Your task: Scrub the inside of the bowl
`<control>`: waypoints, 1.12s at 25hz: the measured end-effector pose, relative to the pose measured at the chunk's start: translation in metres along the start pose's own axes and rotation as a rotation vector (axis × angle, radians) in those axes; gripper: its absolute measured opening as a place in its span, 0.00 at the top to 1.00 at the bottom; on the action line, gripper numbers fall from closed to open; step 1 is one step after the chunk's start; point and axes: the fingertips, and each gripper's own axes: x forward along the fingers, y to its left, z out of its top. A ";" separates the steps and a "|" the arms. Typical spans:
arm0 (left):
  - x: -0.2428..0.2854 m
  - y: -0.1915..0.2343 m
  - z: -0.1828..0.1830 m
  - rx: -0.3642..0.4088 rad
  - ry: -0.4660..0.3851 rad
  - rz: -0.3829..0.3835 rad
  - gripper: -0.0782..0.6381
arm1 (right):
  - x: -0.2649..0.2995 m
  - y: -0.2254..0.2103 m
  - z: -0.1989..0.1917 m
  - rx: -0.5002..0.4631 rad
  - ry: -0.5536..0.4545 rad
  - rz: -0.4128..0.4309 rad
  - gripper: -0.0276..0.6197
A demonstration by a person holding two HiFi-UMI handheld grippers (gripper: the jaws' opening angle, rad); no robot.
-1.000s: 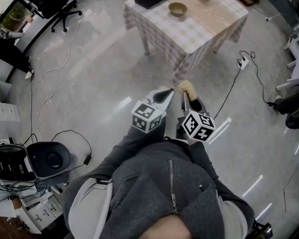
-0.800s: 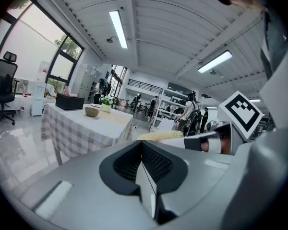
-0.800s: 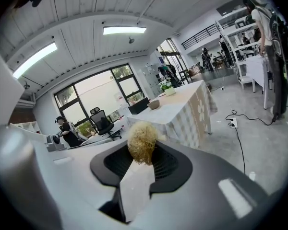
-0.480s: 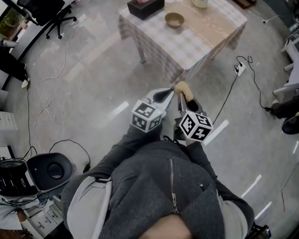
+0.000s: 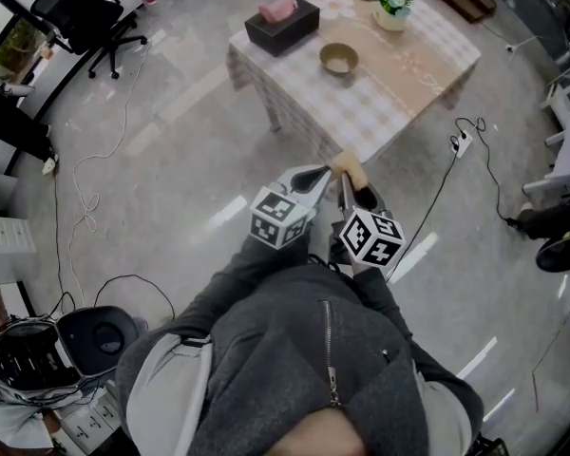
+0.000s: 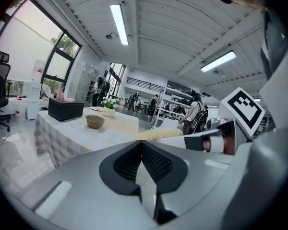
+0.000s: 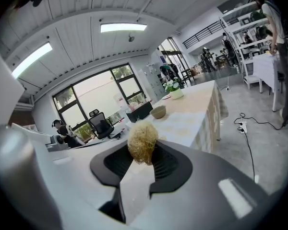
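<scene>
- Grey floor is spreading beneath us; we are keeping the left gripper point(image 6: 141, 146) with fingers clenched on nothing, and the right gripper point(image 7: 143, 158) is grasping a straw-coloured scrubber point(image 7: 142, 140).
- Scrubbing is not yet starting: the bowl point(image 5: 339, 58) is sitting well apart from us, on the counter point(image 5: 408, 74).
- Only the right gripper view is showing the pinched fibres; only the head view is showing the floor between us and the counter.

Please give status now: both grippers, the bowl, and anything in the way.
Left gripper shut, empty. Right gripper shut on scrubber. Bowl on table ahead, not yet reached. Only bare floor between.
</scene>
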 end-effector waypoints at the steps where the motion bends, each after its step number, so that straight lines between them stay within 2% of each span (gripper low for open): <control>1: 0.003 0.007 0.003 -0.001 0.001 0.003 0.88 | 0.006 0.000 0.004 0.002 0.001 0.001 0.79; 15: 0.058 0.082 0.035 -0.032 0.017 0.010 0.88 | 0.091 -0.014 0.047 0.015 0.029 -0.012 0.79; 28: 0.119 0.147 0.061 -0.020 0.024 -0.008 0.88 | 0.166 -0.033 0.085 0.027 0.029 -0.024 0.79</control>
